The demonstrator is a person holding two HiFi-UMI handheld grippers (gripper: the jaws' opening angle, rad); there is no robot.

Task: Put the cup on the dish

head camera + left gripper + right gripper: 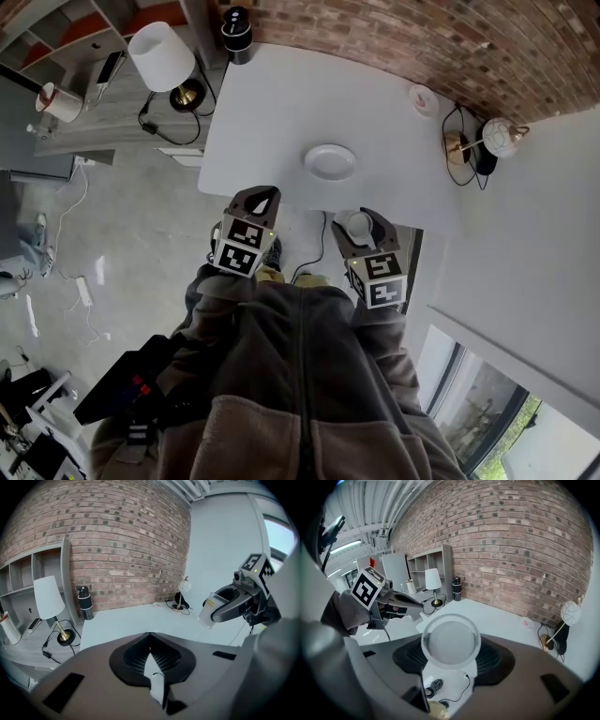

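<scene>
Closest in, at 6 o'clock of the head view: both tools held low against a brown fleece jacket (300,375). Gripping a clear cup (451,641) in the right gripper (220,607), jaws pressed on opposite sides of the wall just under the rim, mouth up, apparently empty. Hanging in the air at the near edge of the white table (262,122), with floor showing beneath, so not yet over its target. Carrying nothing in the left gripper (265,199), jaws closed to a point, at 9 o'clock of the cup and well apart from it.

Judged light, thin-walled and smooth, so likely slippery and easy to flex or crack under a hard squeeze; plastic or glass, cannot tell. Best taken where it is taken now, on the side wall below the rim, kept upright, then lowered gently onto the flat centre instead of the sloped lip.

Further out, at 11 o'clock of the cup: the dish (330,161), white, shallow, bare, lying mid-table.

Beyond, at 1 o'clock near the brick wall (394,42): a small pink saucer (423,99). At 11 o'clock on the far corner: a black bottle (236,33). At 10 o'clock, off the table: a white-shaded lamp (164,58). At 2 o'clock: a globe lamp (497,138).
</scene>
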